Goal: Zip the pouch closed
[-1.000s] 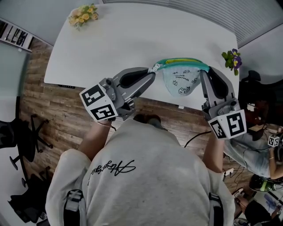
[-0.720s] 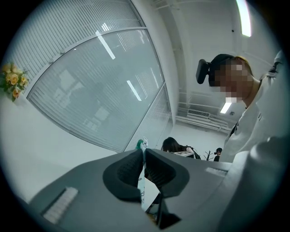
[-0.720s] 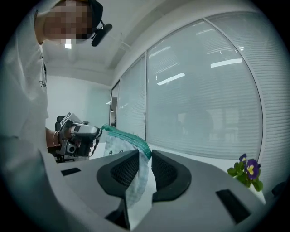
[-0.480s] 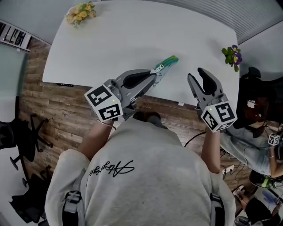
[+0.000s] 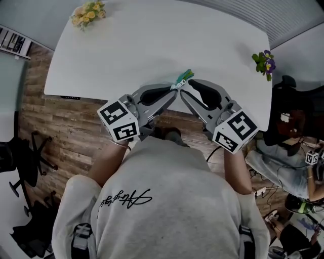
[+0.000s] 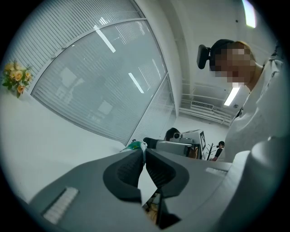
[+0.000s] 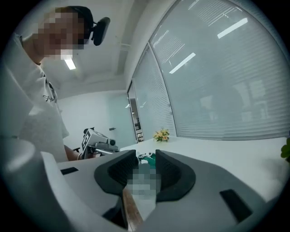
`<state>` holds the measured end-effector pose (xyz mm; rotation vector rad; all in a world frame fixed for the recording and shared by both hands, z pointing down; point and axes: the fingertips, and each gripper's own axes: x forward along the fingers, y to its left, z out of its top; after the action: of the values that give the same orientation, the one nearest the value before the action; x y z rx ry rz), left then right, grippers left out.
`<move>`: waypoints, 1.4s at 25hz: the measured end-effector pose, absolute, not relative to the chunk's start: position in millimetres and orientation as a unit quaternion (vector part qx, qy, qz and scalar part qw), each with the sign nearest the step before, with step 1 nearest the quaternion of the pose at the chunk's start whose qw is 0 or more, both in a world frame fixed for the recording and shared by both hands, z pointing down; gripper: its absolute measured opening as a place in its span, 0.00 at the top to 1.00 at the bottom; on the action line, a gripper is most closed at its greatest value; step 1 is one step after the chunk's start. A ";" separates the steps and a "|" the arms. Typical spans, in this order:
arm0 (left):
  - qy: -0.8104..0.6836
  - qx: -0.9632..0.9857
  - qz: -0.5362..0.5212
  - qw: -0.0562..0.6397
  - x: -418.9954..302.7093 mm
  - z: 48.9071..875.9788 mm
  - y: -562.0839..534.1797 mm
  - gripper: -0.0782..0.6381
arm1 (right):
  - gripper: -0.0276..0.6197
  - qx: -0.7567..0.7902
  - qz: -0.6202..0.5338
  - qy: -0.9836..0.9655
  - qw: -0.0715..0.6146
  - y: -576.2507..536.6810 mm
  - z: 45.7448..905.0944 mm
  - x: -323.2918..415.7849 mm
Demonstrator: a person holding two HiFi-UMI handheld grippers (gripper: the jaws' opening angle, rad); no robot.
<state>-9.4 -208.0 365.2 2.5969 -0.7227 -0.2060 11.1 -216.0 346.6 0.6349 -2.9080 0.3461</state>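
One pouch (image 5: 184,77), left (image 5: 175,90) pinching, right (image 5: 181,93) closing nearby

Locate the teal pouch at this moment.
In the head view, the teal pouch sits at centre, at the white table's near edge, pinched in the tips of the left gripper, whose jaws have just been closing on it.

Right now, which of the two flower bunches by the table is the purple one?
The purple flowers at the right edge of the table, on the person's right. The other bunch, the yellow flowers, sits at the far left corner.
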 end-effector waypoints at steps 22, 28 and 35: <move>-0.254 0.940 -0.051 0.224 -1.2 371.7 -201.3 0.86 | 0.94 0.229 0.126 -0.964 0.040 -214.5 338.7 5.8; -0.253 0.937 -0.058 0.234 -1.0 370.4 -201.3 0.87 | 0.94 0.255 0.082 -0.961 0.062 -219.5 344.2 8.3; -0.248 0.935 -0.062 0.245 1.4 366.3 -204.0 0.87 | 0.94 0.261 0.074 -0.961 0.061 -223.8 342.4 11.7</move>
<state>1.4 -204.0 366.3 2.5524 -0.6766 -0.1706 11.7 -223.8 342.4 0.7893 -2.9057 0.2226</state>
